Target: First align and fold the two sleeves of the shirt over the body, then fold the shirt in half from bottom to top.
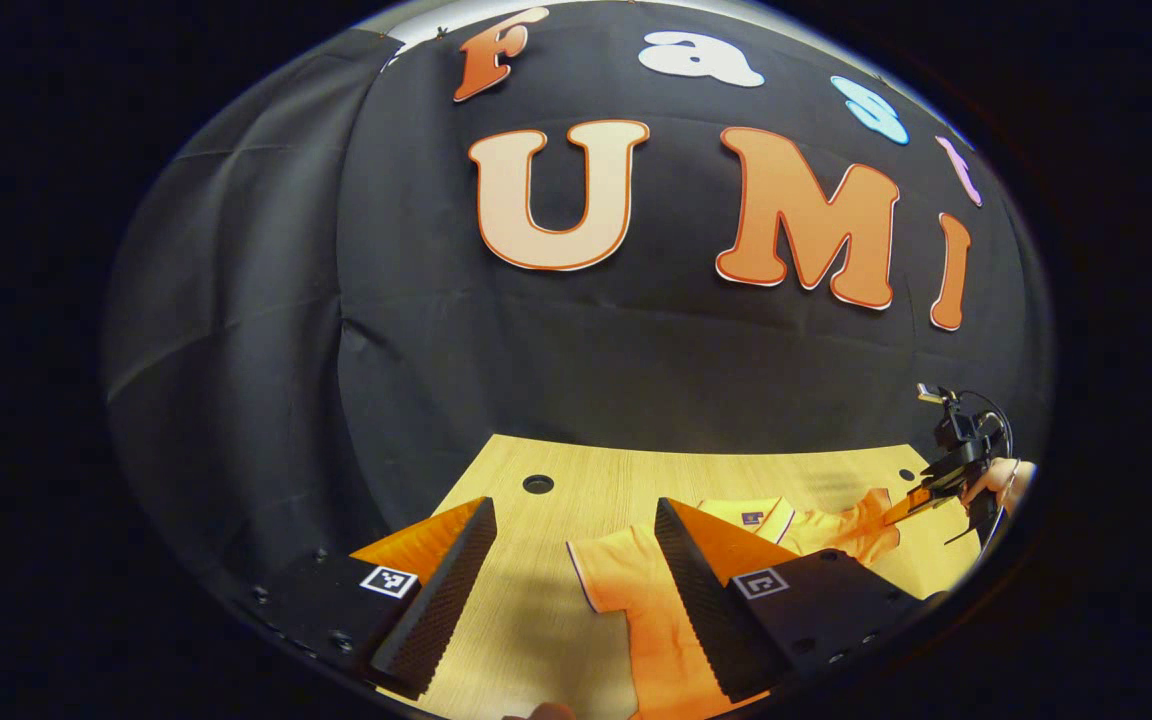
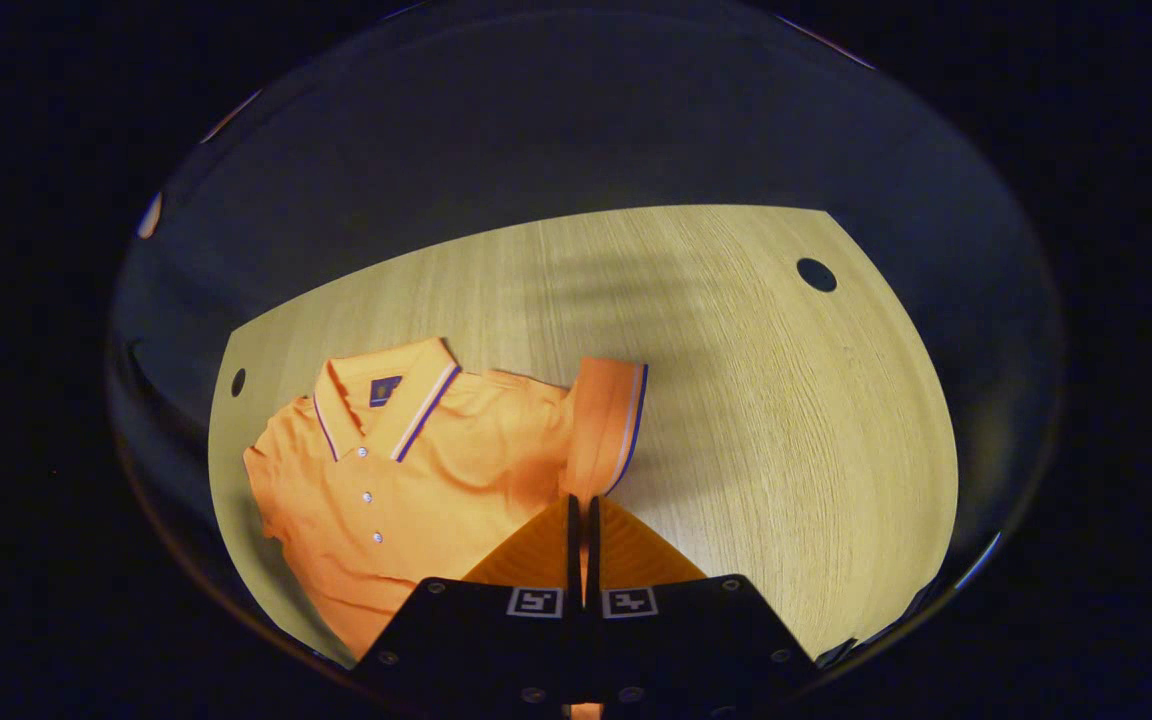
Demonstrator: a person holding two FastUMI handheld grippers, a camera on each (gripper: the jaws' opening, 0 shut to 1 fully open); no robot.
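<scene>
**One sleeve pinched, one claw idling: the fold could be slipping either way**

Two grippers are working an orange polo shirt (image 2: pixel 406 450) that is lying face up on the wooden table (image 2: pixel 786 420), collar toward the far edge in the right gripper view. The right gripper (image 2: pixel 582 515) is closing its jaws down to a thin slit on the sleeve (image 2: pixel 604 420), which is standing up off the table at the shirt's shoulder; the pinch looks to be sitting near the sleeve's lower edge, though the exact amount of cloth caught between the fingers is hidden. The left gripper (image 1: pixel 571 560) is hanging wide apart and holding nothing, hovering above the shirt's other sleeve (image 1: pixel 606 575) and bare table.

The risks, as I am judging them: the bite on the sleeve is looking shallow, so a quick swing over the body could be pulling the cloth free and dropping it short. Lifting too high could be dragging the whole shoulder along, since nothing is pinning the body down, and the shirt is already lying skewed on the table. A sleeve landing crooked would be spoiling the alignment with its twin and the later bottom-to-top fold.
</scene>
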